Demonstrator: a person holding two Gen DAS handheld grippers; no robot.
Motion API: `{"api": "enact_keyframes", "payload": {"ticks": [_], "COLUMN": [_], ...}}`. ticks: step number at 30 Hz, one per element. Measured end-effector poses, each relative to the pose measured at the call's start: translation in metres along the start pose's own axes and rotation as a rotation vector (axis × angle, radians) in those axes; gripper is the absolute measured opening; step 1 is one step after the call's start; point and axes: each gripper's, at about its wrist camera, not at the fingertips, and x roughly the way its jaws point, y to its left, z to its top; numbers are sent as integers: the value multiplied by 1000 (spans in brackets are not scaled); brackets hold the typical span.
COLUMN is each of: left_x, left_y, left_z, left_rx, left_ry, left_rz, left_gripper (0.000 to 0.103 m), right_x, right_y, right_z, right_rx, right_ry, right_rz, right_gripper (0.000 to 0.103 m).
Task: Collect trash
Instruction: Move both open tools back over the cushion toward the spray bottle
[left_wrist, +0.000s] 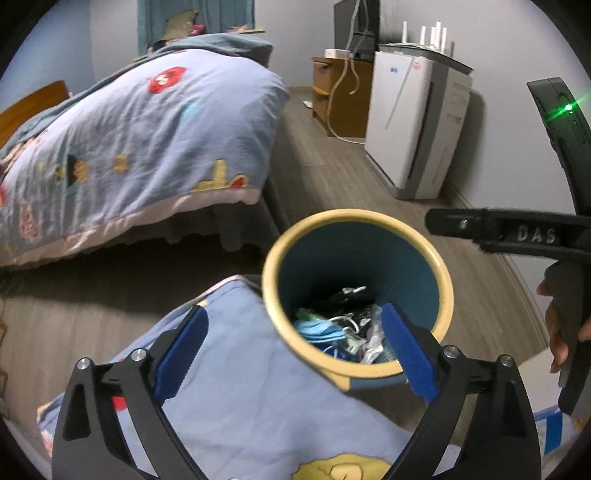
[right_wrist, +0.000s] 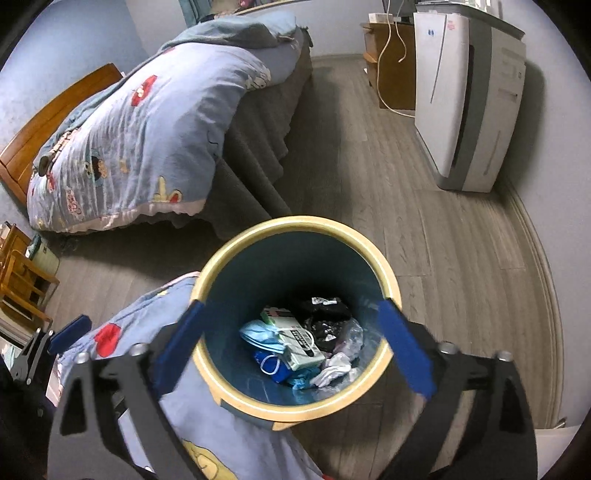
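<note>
1. The left gripper (left_wrist: 293, 347) stood wide, nothing between its blue pads.
2. The right gripper (right_wrist: 291, 350) gaped wide above the bin (right_wrist: 295, 227).
3. The trash (right_wrist: 299, 343) lay at the bin's bottom, on the wooden floor (right_wrist: 424, 229) beside the bed (right_wrist: 147, 140).

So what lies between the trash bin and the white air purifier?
Only bare wood-look floor between the trash bin and the air purifier, clearest in the right wrist view.

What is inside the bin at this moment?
The bin holds a blue face mask, a white and green box, black wrappers, clear plastic and crumpled white tissue. Whatever lies under this pile, and the bin's bottom, is covered.
</note>
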Motion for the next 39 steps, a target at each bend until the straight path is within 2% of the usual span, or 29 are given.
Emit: {"api": "enact_keyframes", "payload": {"ticks": [9,13,24,35,39], "left_x": [-55,-83,-154,-195,-203], "left_y": [35,60,118,166,181], "left_z": [-24,-36,-79,-131,-148], "left_rx": [-27,-52,-99,-188,-203], "left_ry": [-19,-24,-53,-78,-82], "left_rz": [57,110,232,308,340], "left_gripper": [96,96,96,96,96], "right_x": [-14,-21,-32,-29,-15], "right_y": [32,50,130,208,232], "right_z": [0,-1,-18,-55,-82], "right_rx": [-43,-72,-204,-301,-320], "right_ry": [-21,-32,-22,30,99], "right_rz": [-12,-9,27,94,116], "right_gripper": [97,97,97,97,97]}}
